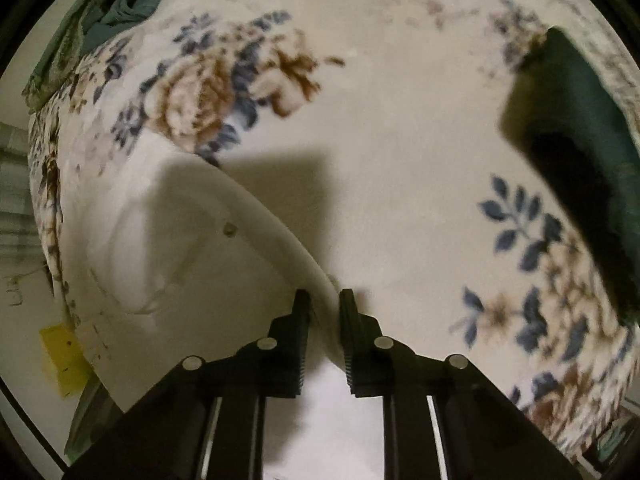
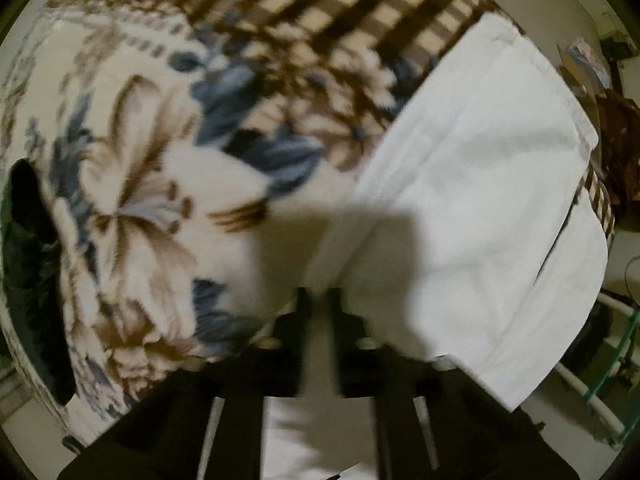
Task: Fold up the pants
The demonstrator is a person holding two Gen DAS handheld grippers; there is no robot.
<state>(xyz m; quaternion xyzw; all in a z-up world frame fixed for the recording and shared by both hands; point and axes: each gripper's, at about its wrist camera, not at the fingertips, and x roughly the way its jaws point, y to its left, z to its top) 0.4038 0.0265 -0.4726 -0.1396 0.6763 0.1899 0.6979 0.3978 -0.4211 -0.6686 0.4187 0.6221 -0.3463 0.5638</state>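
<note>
White pants (image 1: 160, 240) lie spread on a floral blanket (image 1: 400, 120). In the left wrist view their curved waistband edge (image 1: 280, 240), with a small button (image 1: 230, 230) beside it, runs down between my fingers. My left gripper (image 1: 325, 308) points down and is shut on that edge. In the blurred right wrist view the pants (image 2: 480, 200) stretch up to the right over the blanket (image 2: 140, 200). My right gripper (image 2: 320, 296) is shut on a fold of the white cloth, which fills the narrow gap between its fingers.
A dark green folded cloth (image 1: 580, 160) lies on the blanket at the right, and green garments (image 1: 100, 8) are heaped at its top left corner. The blanket's checked border (image 2: 320, 8) runs along the far side. A dark cloth (image 2: 32, 240) sits left; white tubing (image 2: 592, 400) stands lower right.
</note>
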